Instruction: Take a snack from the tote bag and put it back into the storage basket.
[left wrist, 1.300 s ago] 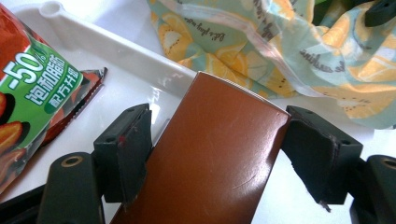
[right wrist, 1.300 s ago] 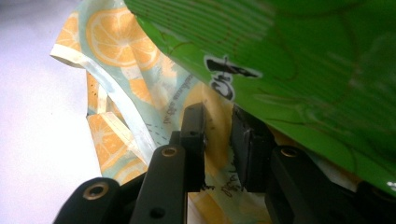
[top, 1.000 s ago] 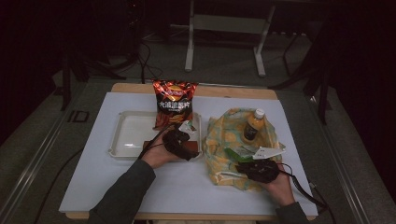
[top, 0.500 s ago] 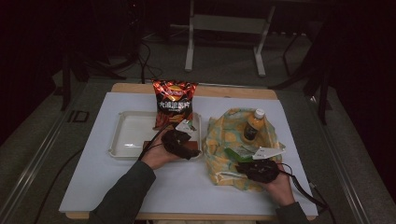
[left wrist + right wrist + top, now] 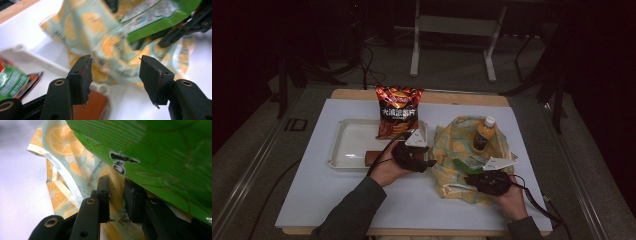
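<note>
Count on the white table [image 5: 322,200]: 1 white plastic tray [image 5: 343,150], 1 red-orange chip bag [image 5: 398,110], 1 flat brown bar [image 5: 374,157] in the tray, 1 lemon-print fabric bag [image 5: 452,145], 1 orange-drink bottle with white cap [image 5: 483,134], 1 green snack packet [image 5: 467,165]. 2 black handheld grippers: left [image 5: 428,163], right [image 5: 472,176].

Green packet [image 5: 160,157] cut off by right gripper view's top and right edges; print blurred, unreadable. Brown item [image 5: 373,157] in tray [image 5: 343,150] partly hidden, possibly a bar.
</note>
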`<state>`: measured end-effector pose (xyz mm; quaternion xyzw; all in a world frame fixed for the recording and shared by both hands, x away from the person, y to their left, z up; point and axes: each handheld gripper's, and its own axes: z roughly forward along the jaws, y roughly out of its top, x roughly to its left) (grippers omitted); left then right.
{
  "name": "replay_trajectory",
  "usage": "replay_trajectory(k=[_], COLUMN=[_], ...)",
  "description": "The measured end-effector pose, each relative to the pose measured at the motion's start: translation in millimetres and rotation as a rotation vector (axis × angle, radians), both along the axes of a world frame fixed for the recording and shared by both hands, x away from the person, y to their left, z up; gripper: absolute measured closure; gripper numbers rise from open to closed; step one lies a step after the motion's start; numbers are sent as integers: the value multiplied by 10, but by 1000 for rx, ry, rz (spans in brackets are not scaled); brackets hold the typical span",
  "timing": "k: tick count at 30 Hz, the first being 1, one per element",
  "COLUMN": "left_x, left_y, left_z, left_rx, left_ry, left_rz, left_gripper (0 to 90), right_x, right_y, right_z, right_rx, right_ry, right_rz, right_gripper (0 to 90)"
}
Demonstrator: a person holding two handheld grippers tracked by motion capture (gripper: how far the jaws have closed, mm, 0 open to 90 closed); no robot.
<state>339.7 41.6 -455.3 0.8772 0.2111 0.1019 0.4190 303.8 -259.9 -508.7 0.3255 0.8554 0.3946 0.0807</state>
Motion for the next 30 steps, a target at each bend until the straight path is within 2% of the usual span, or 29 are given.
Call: replay_trajectory(k=[1,2,4,6,13,14,19,23,24,30], left_x=[0,-41,-59,-102,-167,-176,-232,-276,-294,-304], left_y=[0,-79,-118,-222,-405,-431,-586,-720,-798,-932], left_z=[0,18,26,53,82,78,69,83,79,36], left_rx=[0,13,8,12,-6,-11,-17,-23,-28,-33], left_ry=[0,-18,-19,-33,-39,-37,-46,-66,-71,-85], left_rz=[0,-20,-30,-68,-128,-136,-176,-202,-208,-204], left_gripper=[429,429,429,446,503,540,549,558,562,601], right_x=[0,-1,-1,0,0,1,1,1,0,-2], right_y=[0,2,3,3,5,7,12,18,19,15], right_z=[0,-1,-1,1,1,1,-1,-1,0,4], right_rx=[0,0,0,2,5,4,5,3,3,3], right_ry=[0,0,0,0,-3,-3,-2,0,0,-2], right_rz=[0,-2,-2,-1,-4,-4,-5,-6,-7,-5], right_gripper=[749,749,749,749,750,750,751,753,753,753])
